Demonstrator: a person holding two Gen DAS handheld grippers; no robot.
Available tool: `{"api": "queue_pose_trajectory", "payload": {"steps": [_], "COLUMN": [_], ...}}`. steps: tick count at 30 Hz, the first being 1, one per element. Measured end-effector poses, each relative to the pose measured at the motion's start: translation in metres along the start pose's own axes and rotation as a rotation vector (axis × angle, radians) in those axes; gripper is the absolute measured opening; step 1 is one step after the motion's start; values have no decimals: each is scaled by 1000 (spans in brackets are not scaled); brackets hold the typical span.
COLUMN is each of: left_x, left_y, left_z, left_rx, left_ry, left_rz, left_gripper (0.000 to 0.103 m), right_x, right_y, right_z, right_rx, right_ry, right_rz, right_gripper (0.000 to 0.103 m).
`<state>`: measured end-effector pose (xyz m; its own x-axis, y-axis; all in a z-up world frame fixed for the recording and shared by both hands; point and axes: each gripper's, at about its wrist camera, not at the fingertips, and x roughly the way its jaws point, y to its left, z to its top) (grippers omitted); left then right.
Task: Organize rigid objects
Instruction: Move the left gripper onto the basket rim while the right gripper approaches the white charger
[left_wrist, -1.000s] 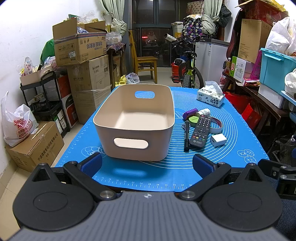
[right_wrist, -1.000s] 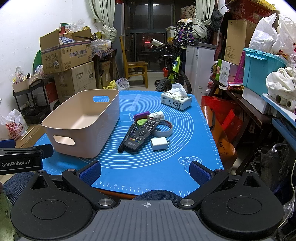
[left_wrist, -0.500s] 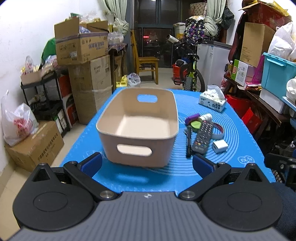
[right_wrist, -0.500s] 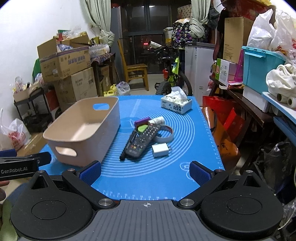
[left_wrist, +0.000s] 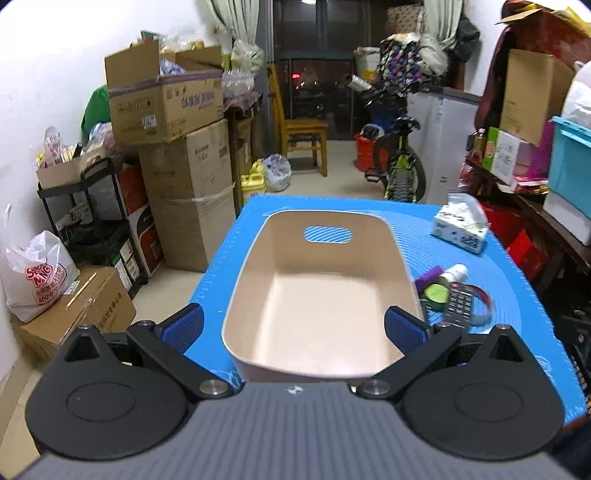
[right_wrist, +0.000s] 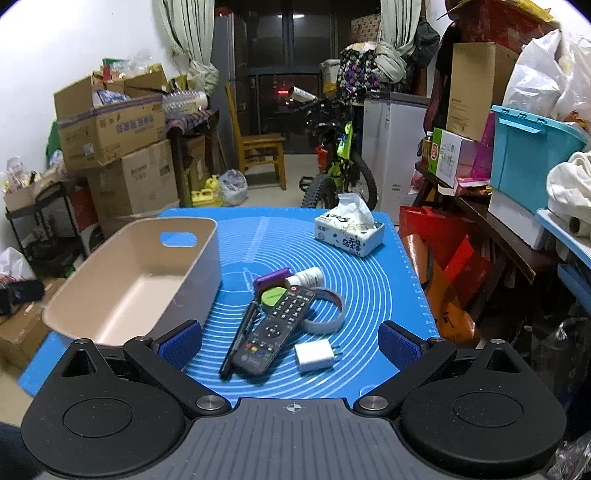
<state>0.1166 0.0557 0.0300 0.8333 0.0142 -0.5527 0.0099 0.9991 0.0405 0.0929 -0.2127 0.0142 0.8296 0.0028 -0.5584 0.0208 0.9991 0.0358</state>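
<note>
An empty beige bin (left_wrist: 321, 291) (right_wrist: 140, 280) stands on the blue mat (right_wrist: 369, 280). To its right lie a black remote (right_wrist: 277, 328) (left_wrist: 458, 304), a black pen (right_wrist: 238, 339), a white charger (right_wrist: 316, 356), a grey band (right_wrist: 332, 312), a green disc (right_wrist: 273, 295), a purple block (right_wrist: 271, 278) and a small white bottle (right_wrist: 308, 275). My left gripper (left_wrist: 293, 326) is open and empty above the bin's near end. My right gripper (right_wrist: 290, 341) is open and empty above the remote and charger.
A tissue box (right_wrist: 349, 230) (left_wrist: 461, 227) sits at the mat's far right. Cardboard boxes (left_wrist: 166, 107), a black cart (left_wrist: 85, 206), a chair (right_wrist: 260, 147) and a bicycle (right_wrist: 340, 162) stand beyond the table. Shelves with a teal crate (right_wrist: 532, 151) run along the right.
Both grippers have moved forward and higher over the table. The left one now looks down into the bin; the right one is over the remote. Nothing was taken hold of.
</note>
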Motion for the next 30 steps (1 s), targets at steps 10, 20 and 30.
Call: {"api": "queue_pose_trajectory", "payload": {"steps": [10,20,30], "left_x": [83,148,168], "left_y": [33,57,65], "left_z": [16,13,15], "left_rx": [19,-18,-31], "left_ry": [110,277,336], "left_rz": [12,6,-19], "left_gripper": [102,101,77], "right_x": [103,167,194], "right_y": [-11,-23,-31], "right_z": [-2,-28,-45], "right_rx": [30,54,28], "right_ry": [131,232,271], "right_rz": [-79,-120,-148], "right_gripper": [101,101,101]}}
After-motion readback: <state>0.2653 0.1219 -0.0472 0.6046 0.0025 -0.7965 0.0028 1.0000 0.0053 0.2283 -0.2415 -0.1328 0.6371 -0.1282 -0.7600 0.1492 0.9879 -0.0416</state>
